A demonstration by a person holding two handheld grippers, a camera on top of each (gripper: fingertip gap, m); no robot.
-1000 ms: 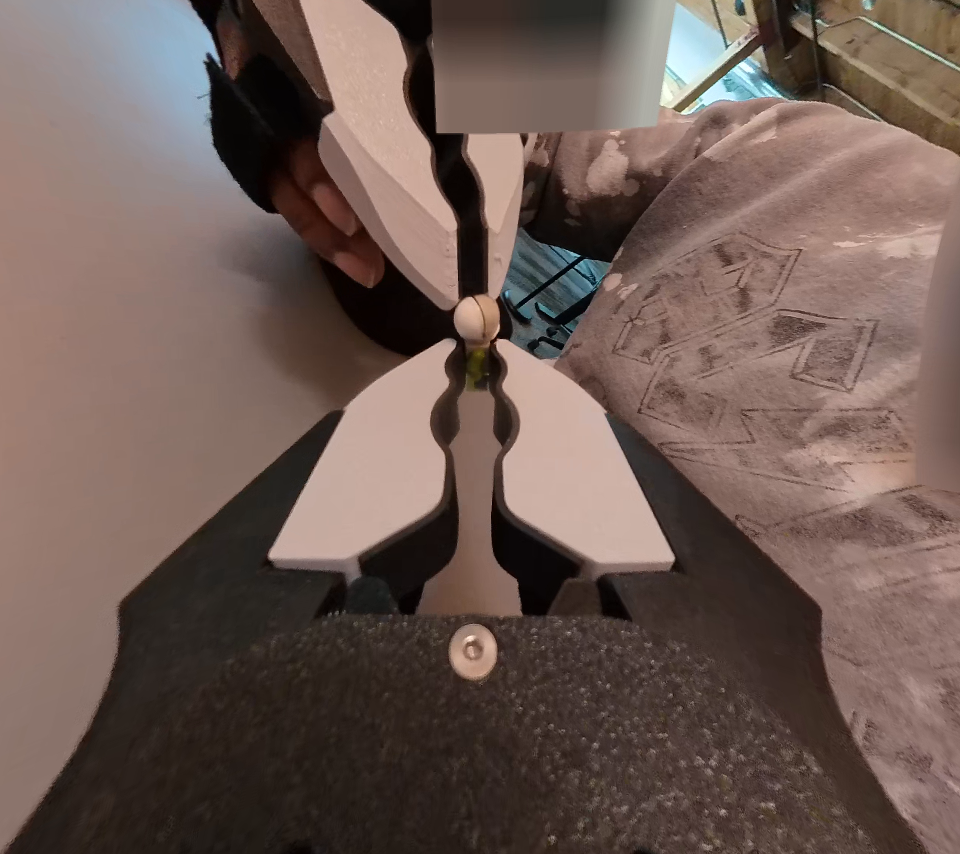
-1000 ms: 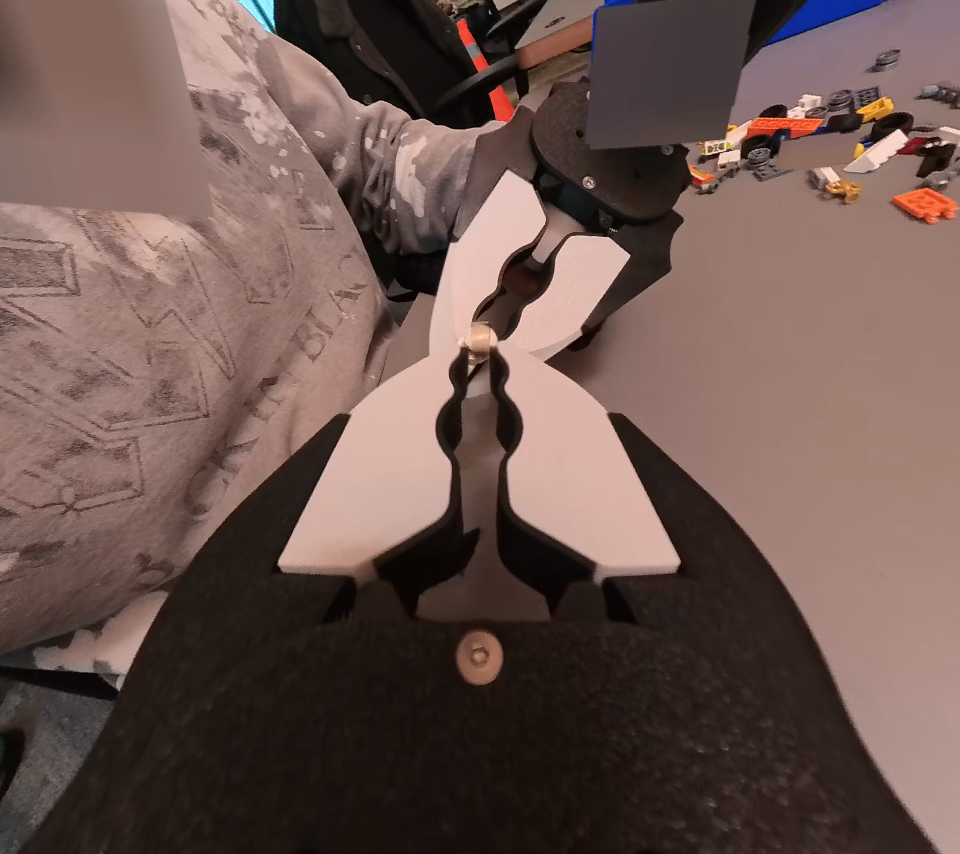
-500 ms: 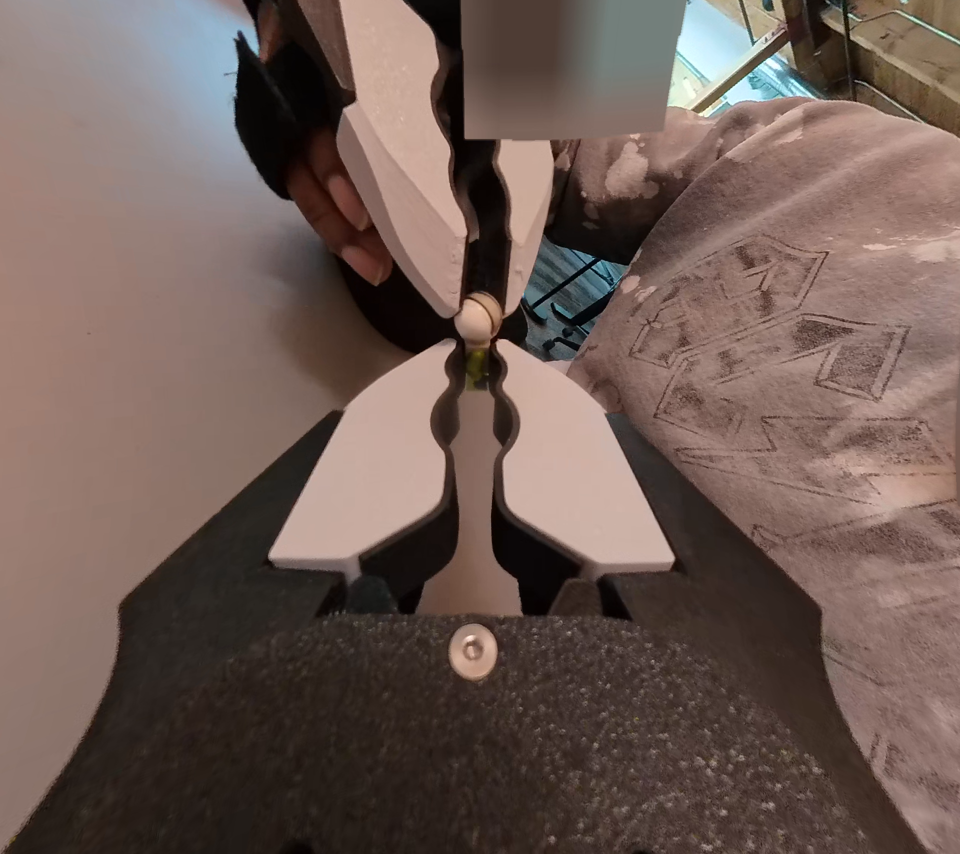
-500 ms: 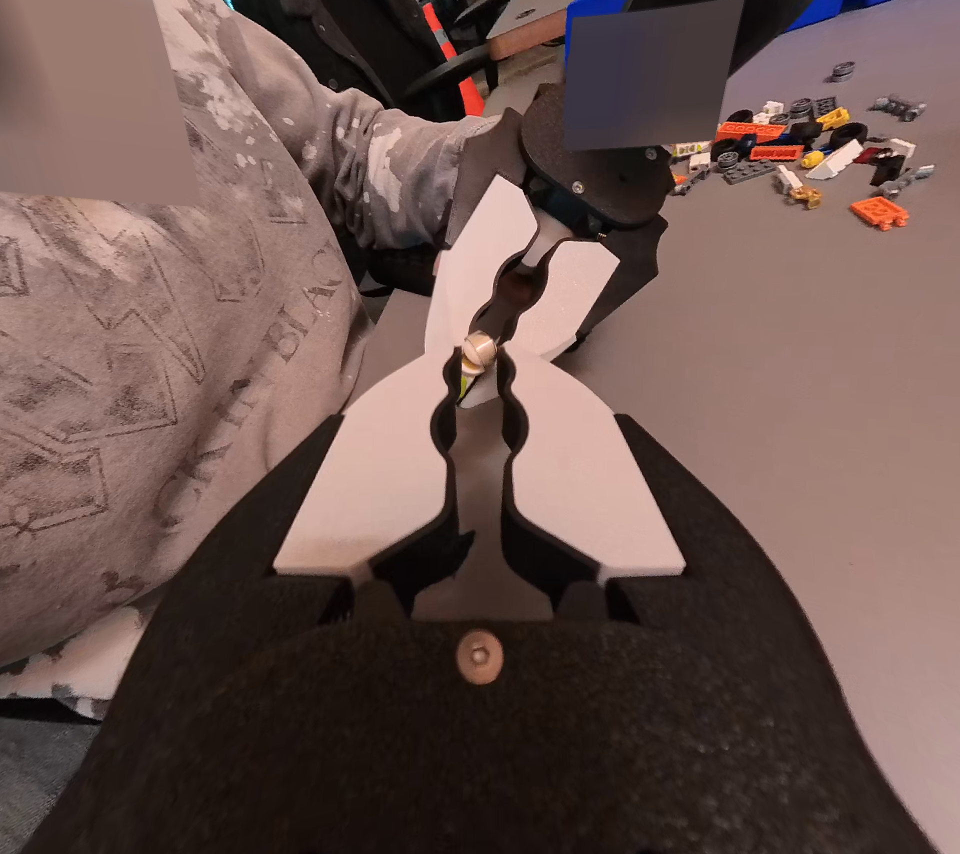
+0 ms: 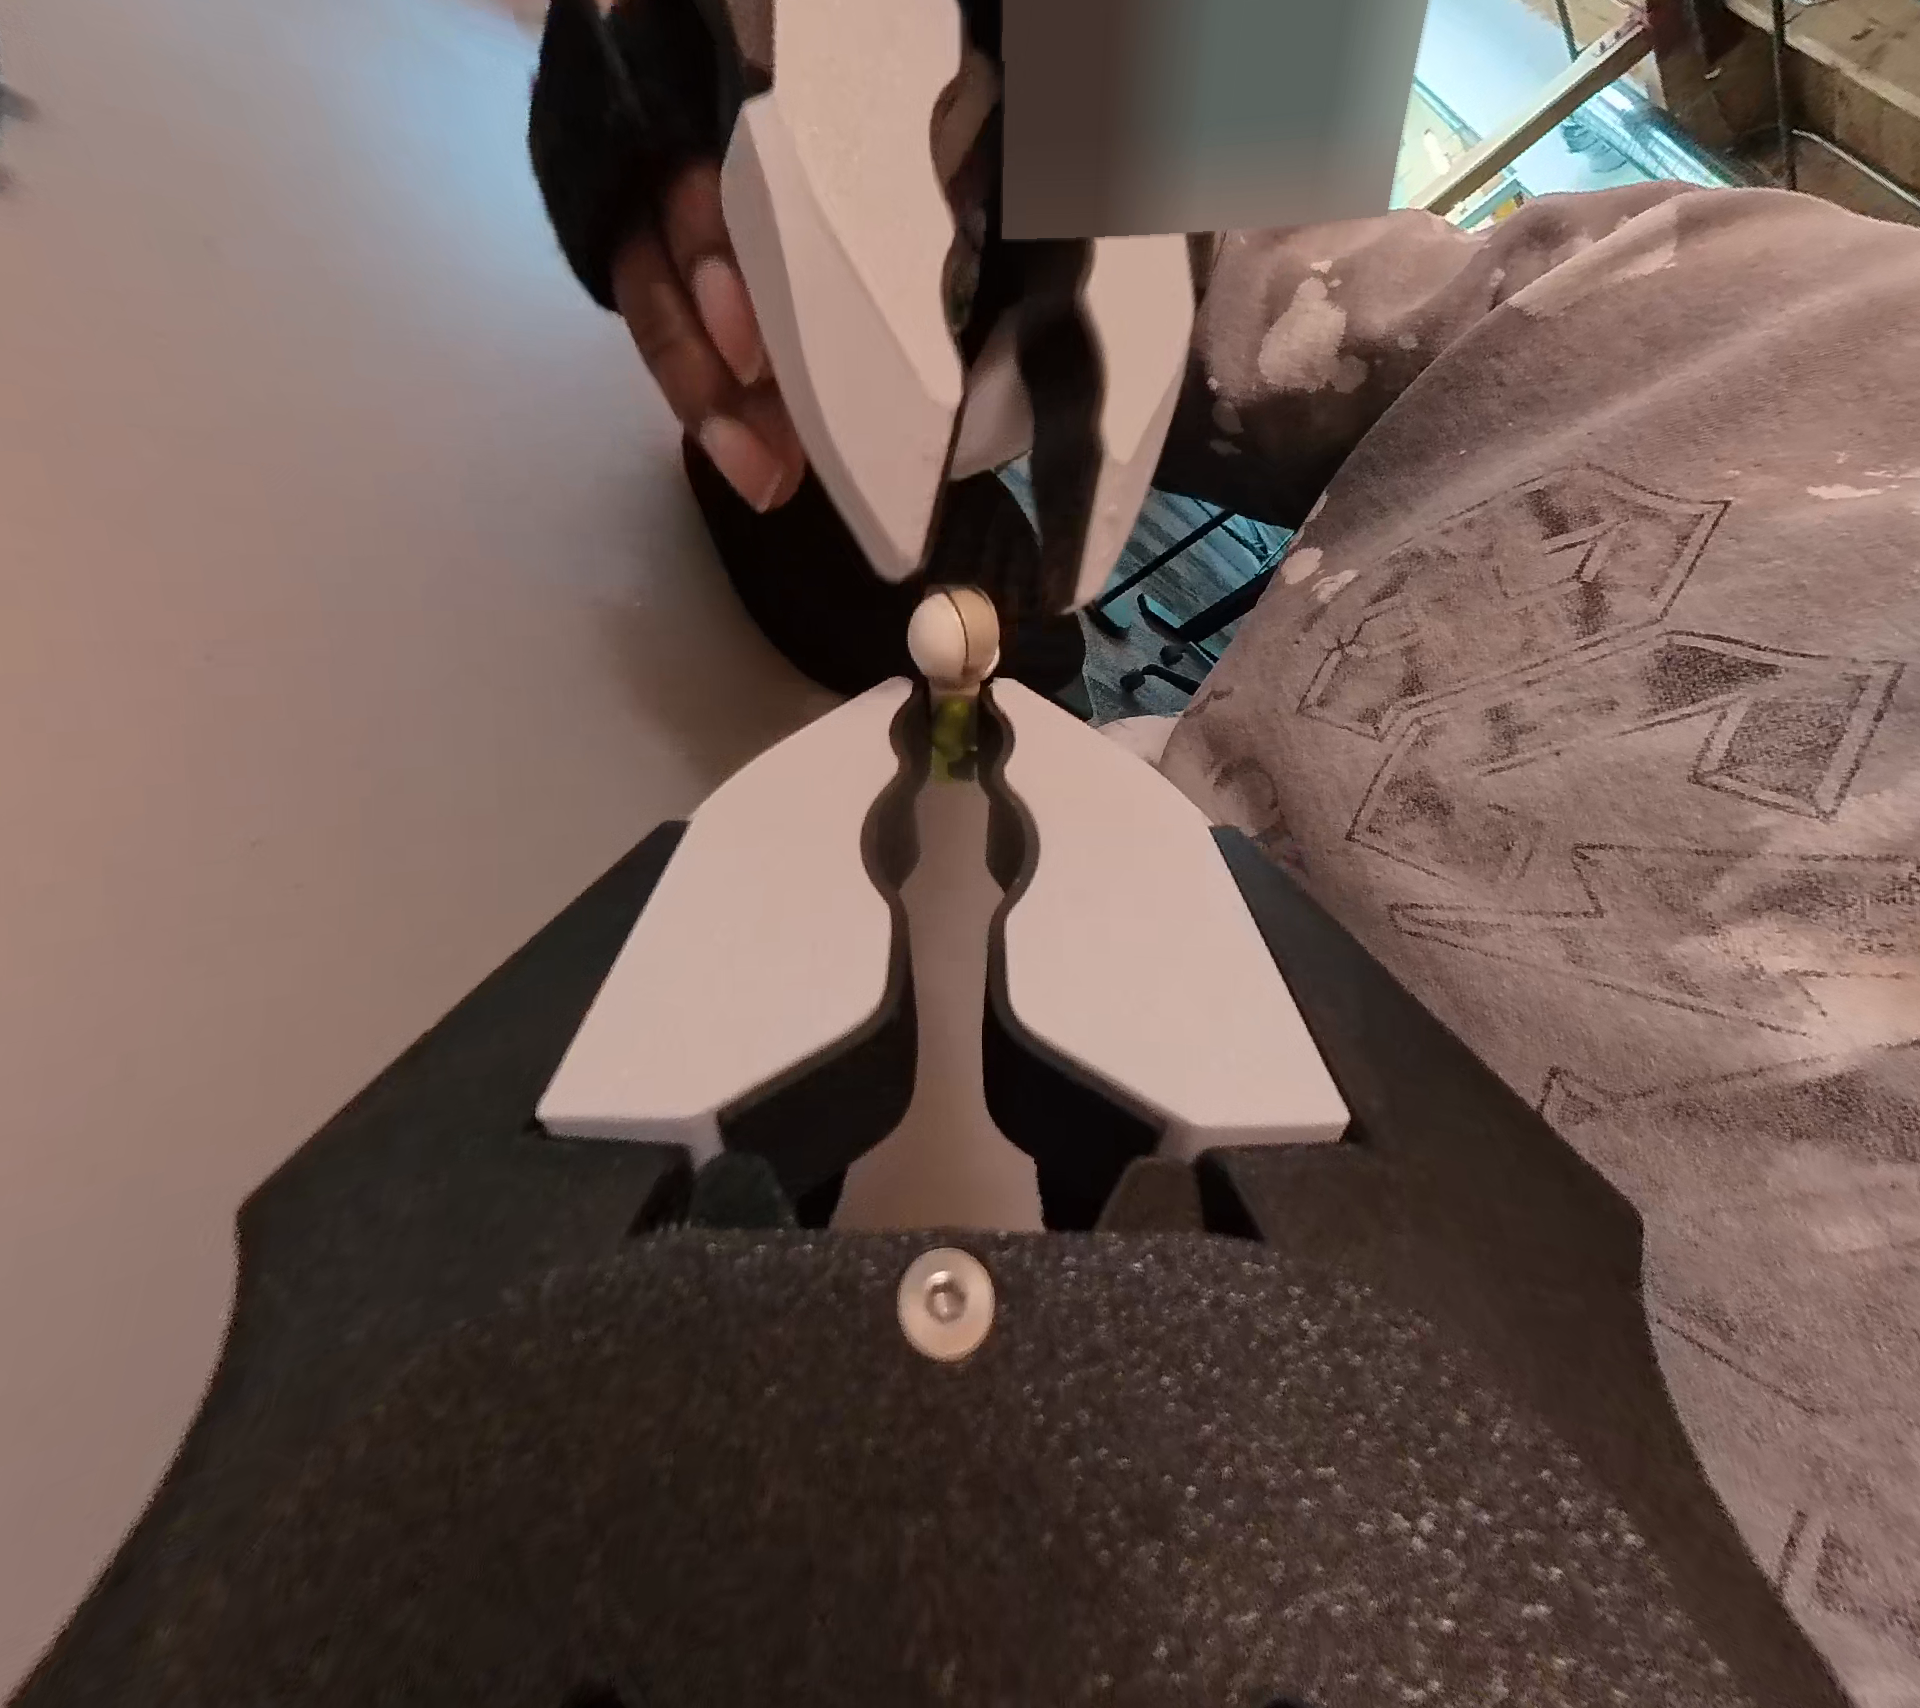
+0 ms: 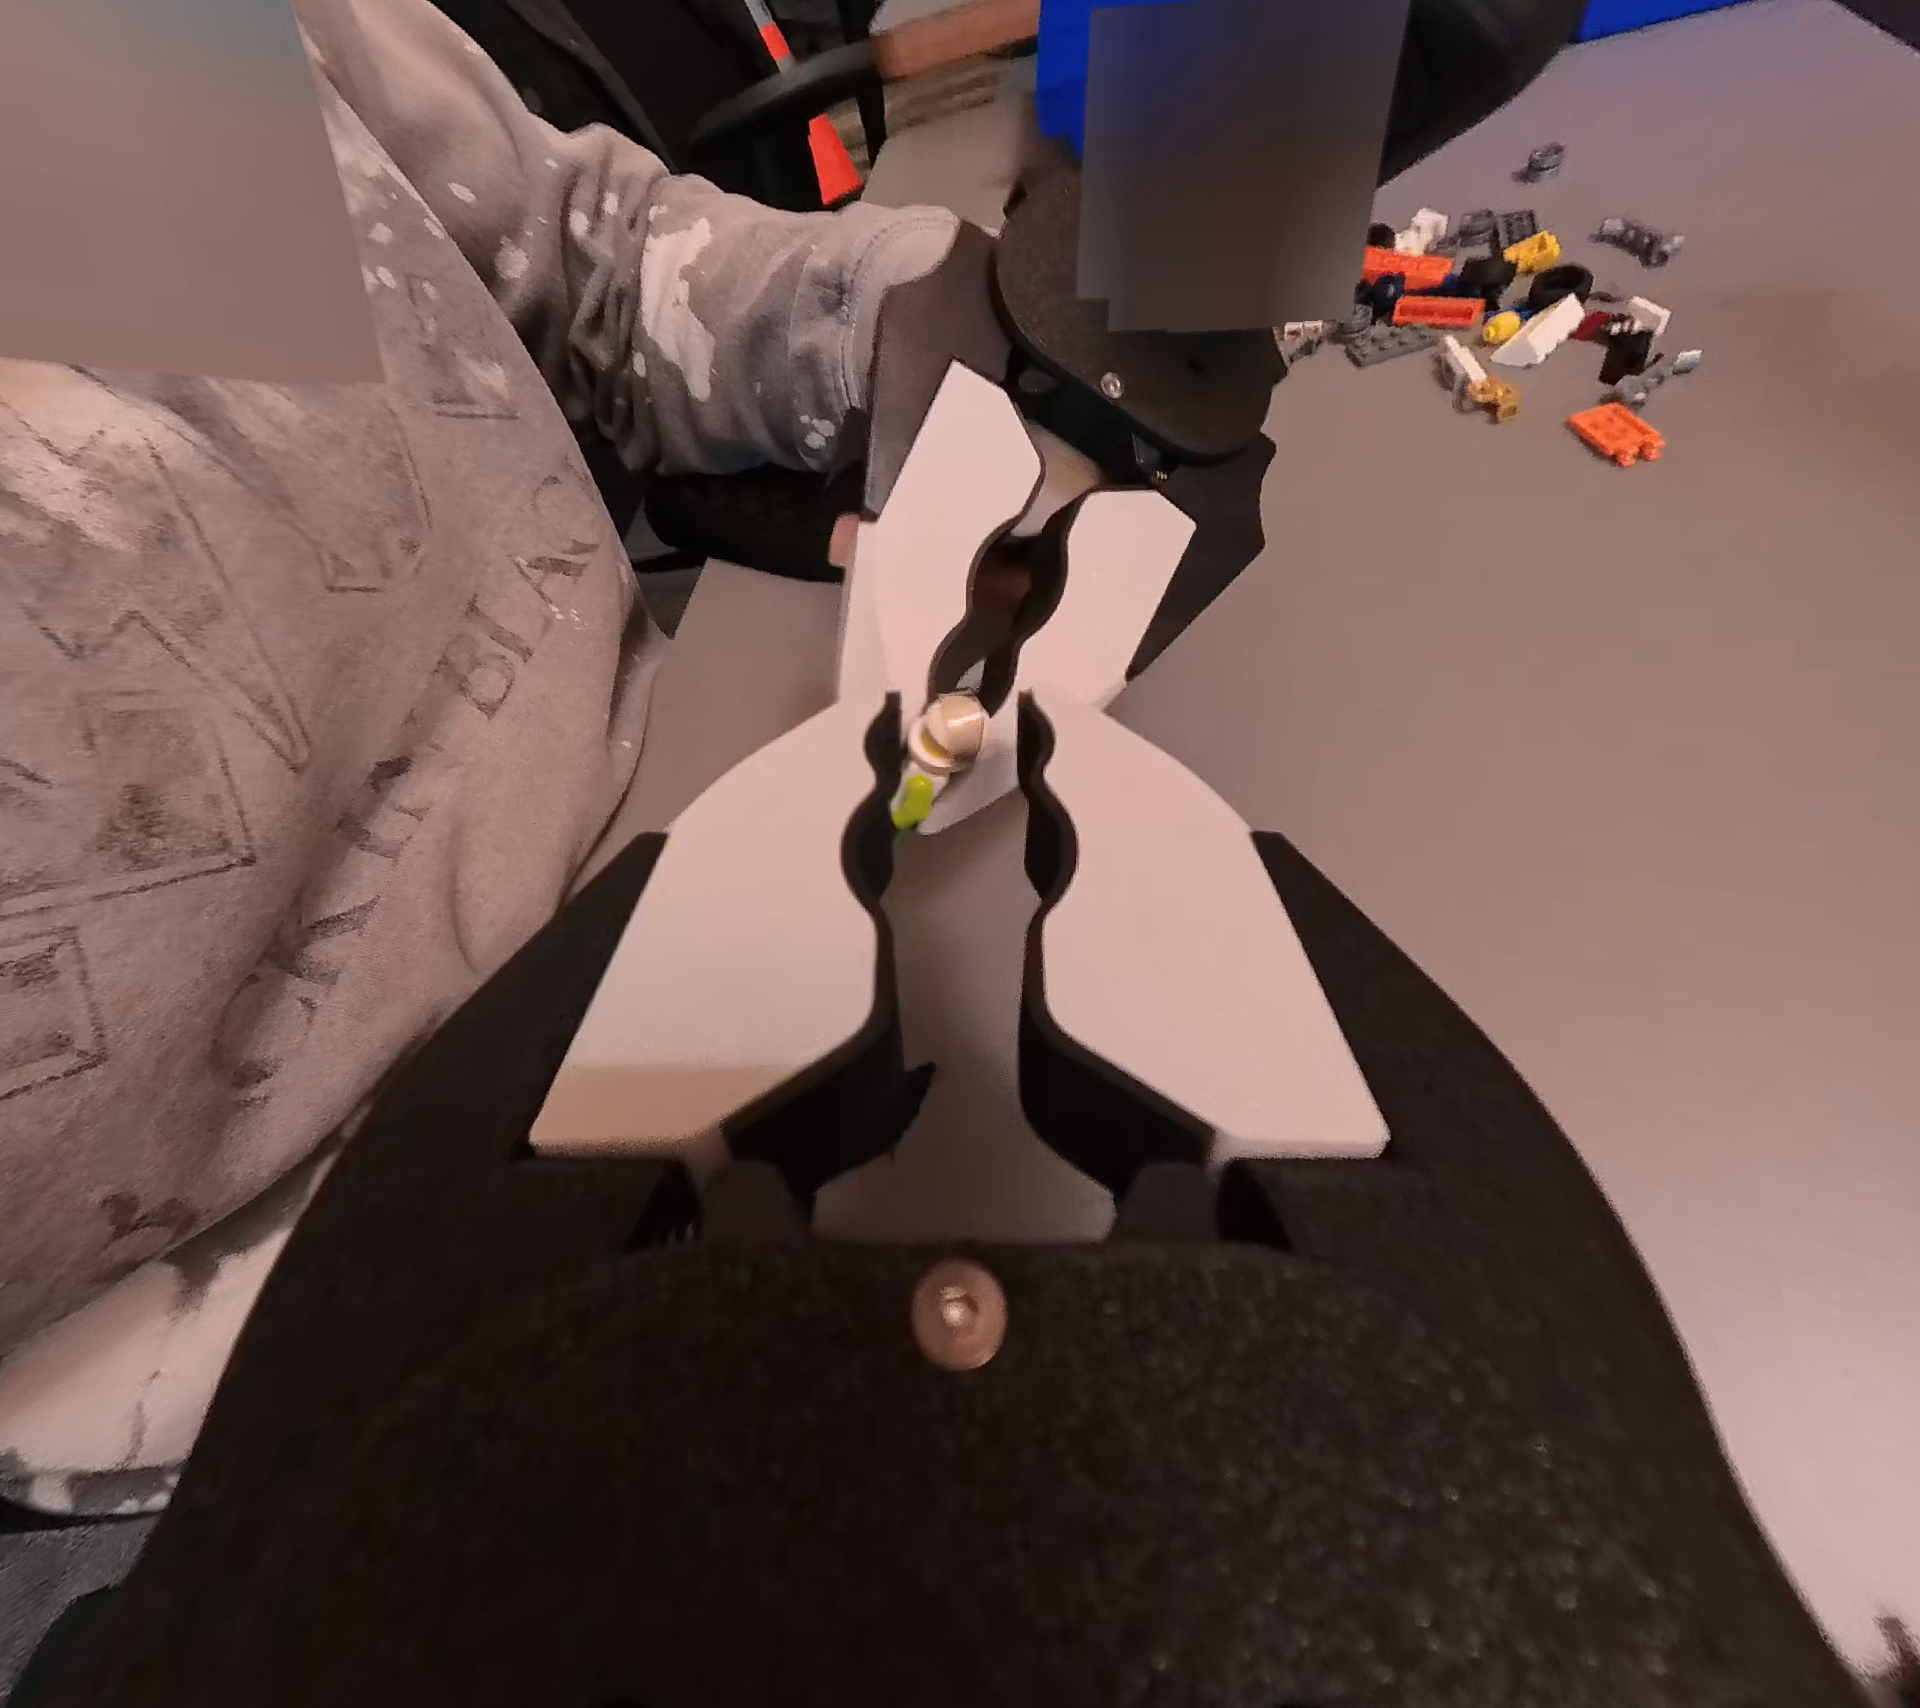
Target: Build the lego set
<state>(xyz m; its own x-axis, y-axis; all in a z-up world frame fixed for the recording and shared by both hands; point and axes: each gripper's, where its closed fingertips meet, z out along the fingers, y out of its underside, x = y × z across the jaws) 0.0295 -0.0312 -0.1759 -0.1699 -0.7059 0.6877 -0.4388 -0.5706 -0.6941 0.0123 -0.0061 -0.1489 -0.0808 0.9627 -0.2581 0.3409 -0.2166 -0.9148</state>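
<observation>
Grey worktop (image 6: pixel 1558 827) behind: left gripper (image 5: pixel 951 697) pinches small white-and-lime lego piece (image 5: pixel 953 632) aloft (for joining); right gripper (image 6: pixel 951 702) parted, empty

tool (image 5: pixel 951 702): white wavy-edged fingers (image 5: pixel 769 910), black grainy body, silver screw (image 5: pixel 943 1324) | sleeve (image 6: pixel 665 328): grey, paint-flecked

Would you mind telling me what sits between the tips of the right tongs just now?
The small white-and-lime Lego figure, held by the left tongs, sits between the open right tongs, seen in the right wrist view.
</observation>
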